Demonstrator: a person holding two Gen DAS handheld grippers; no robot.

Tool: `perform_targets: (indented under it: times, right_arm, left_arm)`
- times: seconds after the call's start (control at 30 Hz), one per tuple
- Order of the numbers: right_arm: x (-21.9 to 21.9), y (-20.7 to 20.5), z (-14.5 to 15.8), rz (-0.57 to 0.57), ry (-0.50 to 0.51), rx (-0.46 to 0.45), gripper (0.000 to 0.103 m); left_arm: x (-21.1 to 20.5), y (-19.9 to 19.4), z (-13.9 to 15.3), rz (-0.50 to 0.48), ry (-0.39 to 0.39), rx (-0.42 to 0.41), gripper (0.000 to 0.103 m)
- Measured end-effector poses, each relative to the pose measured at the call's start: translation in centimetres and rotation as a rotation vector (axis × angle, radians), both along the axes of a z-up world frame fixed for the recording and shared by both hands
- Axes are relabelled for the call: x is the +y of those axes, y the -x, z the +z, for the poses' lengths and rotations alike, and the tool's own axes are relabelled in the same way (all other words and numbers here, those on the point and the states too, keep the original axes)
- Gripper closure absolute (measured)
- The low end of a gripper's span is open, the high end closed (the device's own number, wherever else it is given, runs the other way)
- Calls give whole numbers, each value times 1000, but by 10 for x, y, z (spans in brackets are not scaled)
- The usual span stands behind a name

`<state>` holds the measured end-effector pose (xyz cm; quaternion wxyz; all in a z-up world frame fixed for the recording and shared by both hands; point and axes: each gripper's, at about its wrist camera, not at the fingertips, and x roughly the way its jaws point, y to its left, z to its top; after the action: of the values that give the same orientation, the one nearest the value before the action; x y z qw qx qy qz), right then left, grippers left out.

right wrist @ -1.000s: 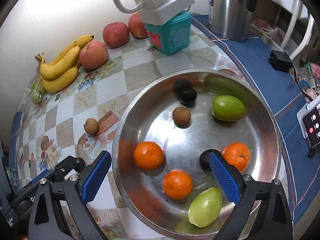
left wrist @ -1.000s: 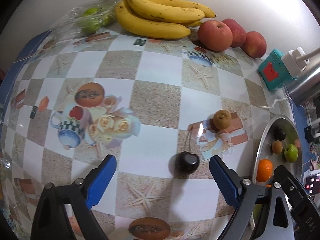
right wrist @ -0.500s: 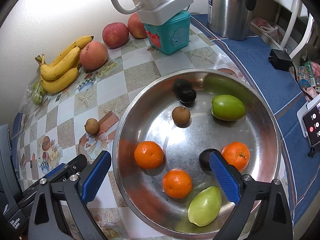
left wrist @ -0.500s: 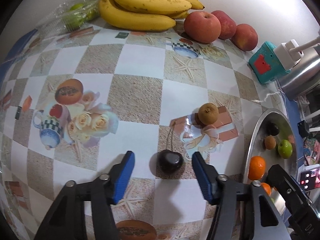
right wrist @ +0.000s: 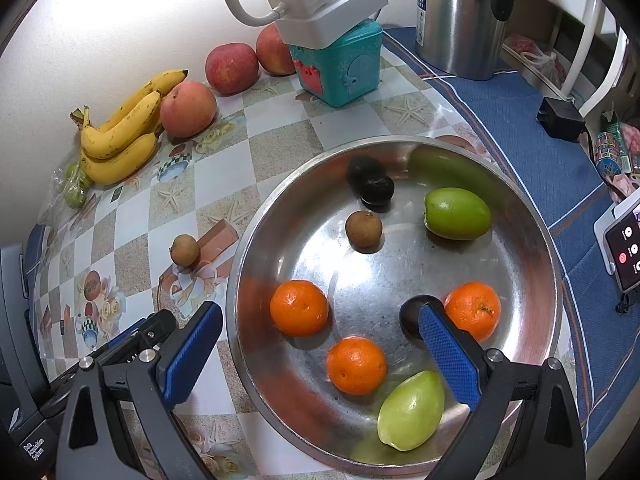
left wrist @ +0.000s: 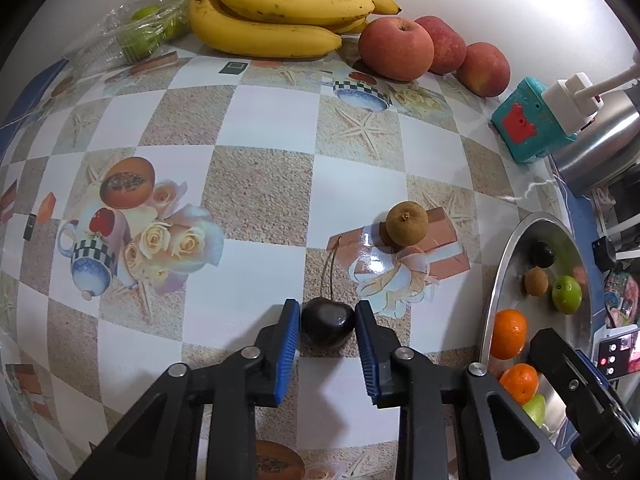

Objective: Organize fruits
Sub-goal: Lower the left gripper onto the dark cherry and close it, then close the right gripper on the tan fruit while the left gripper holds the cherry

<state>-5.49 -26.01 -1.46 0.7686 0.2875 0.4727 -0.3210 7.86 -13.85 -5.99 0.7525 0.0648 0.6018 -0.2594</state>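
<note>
A dark cherry (left wrist: 328,326) with a long stem lies on the patterned tablecloth. My left gripper (left wrist: 327,322) has closed its blue pads on both sides of it, at table level. A small brown fruit (left wrist: 407,225) lies just beyond, also in the right wrist view (right wrist: 184,250). The steel bowl (right wrist: 532,216) holds three oranges, two green fruits, a brown fruit and dark fruits. My right gripper (right wrist: 320,344) is open and empty above the bowl's near side. The bowl shows at the right of the left wrist view (left wrist: 496,280).
Bananas (left wrist: 276,12), three red apples (left wrist: 396,48) and bagged green fruit (left wrist: 140,34) line the wall. A teal box (right wrist: 340,68) with a white power strip (right wrist: 328,4), a steel kettle (right wrist: 460,16) and a phone (right wrist: 624,252) stand around the bowl.
My left gripper has moved forward to the cherry and closed its jaws around it. The right gripper has stayed open over the bowl.
</note>
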Motion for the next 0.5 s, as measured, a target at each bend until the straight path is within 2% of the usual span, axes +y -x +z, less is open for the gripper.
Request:
perform_targets:
  times: [0.27,0.5]
  right_arm:
    - [1,0,-1,4,-1,0,4]
    - [5,-5,4,32,7,-49,4]
  left_arm:
    - [7,-3,6,8,21,8,75]
    - [16,-14,24,45,64,-19,75]
